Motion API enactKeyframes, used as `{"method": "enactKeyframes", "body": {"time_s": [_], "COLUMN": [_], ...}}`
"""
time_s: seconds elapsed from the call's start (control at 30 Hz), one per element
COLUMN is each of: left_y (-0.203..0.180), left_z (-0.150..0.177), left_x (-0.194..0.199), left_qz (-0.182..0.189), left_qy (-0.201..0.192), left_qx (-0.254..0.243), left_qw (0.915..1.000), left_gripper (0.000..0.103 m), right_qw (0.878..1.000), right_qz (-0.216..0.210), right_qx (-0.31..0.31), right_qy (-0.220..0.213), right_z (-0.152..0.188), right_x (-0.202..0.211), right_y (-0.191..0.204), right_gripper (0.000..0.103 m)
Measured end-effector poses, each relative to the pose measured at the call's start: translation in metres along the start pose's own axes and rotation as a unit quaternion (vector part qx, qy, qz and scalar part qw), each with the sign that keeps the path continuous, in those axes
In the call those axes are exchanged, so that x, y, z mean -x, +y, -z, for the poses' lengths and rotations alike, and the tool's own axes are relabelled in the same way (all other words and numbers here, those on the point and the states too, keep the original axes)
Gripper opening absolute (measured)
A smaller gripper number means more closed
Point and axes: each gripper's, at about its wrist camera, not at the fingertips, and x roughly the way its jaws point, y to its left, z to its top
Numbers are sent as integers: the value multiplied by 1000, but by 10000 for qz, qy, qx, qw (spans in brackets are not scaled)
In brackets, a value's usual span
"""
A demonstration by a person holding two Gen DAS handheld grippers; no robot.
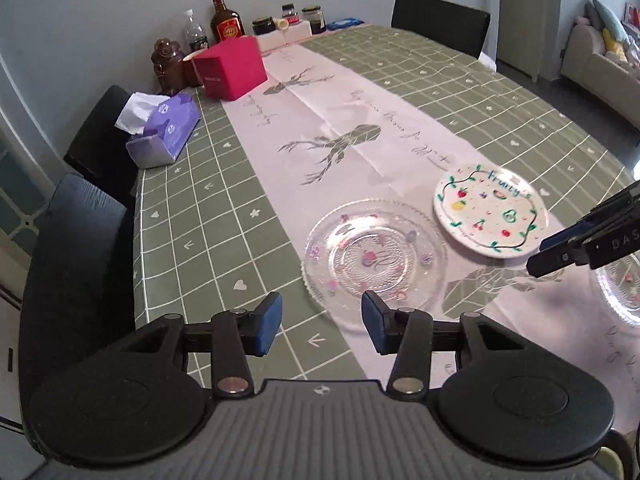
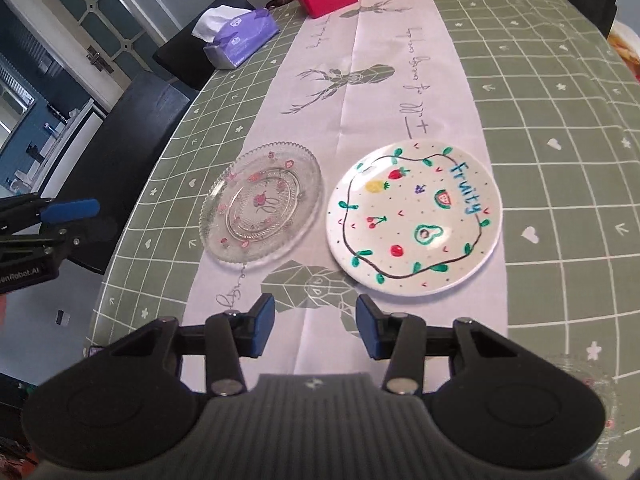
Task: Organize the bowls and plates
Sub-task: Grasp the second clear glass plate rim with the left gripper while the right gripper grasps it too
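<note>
The left hand-held gripper (image 1: 322,328) fills the bottom of its own view, blue pads parted with nothing between them. Just beyond its right pad lies the clear glass plate (image 1: 374,254) with pink flower marks, flat on the pale table runner (image 1: 320,92); the plate's near rim sits right ahead of that fingertip, though whether they touch cannot be told. Beside the glass plate, farther off and to the right, lies the white plate painted with fruit (image 1: 490,210), the two rims nearly meeting. At the right edge, part of a second clear glass dish (image 1: 620,284) shows.

The right hand-held gripper (image 2: 316,326) likewise stands open and empty above the runner. The fruit plate lies just ahead of its right pad and the glass plate ahead to the left, neither between the jaws.

Both plates rest on the counter (image 1: 188,216), covered in a green checked cloth. Farther back along it stand a purple tissue box (image 1: 168,132), a red box (image 1: 232,68), a brown jar (image 1: 166,62) and a liquor bottle (image 1: 226,16). Dark chairs (image 1: 72,248) stand along the counter's left side.
</note>
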Motion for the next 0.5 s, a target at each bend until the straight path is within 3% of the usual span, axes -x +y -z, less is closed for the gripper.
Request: {"method": "enactKeyframes", "body": {"time_s": [0.1, 0.27, 0.5], "left_y": [15, 41, 62], "left_z": [1, 11, 17], "left_x": [-28, -67, -104], "left_qz": [255, 757, 1102], "left_qy": [213, 233, 272], "left_qx": [264, 1089, 1939], "left_qw": [9991, 9909, 9744], "left_gripper": [52, 31, 30], "right_qw": [9997, 9993, 9989], "right_qz": [-19, 17, 41], "right_qx": [-243, -326, -405], "right_qy": [78, 158, 226], "right_z": [-10, -24, -38], "right_x": [-20, -45, -67], "right_y": [2, 8, 7], "right_gripper": [33, 31, 31]}}
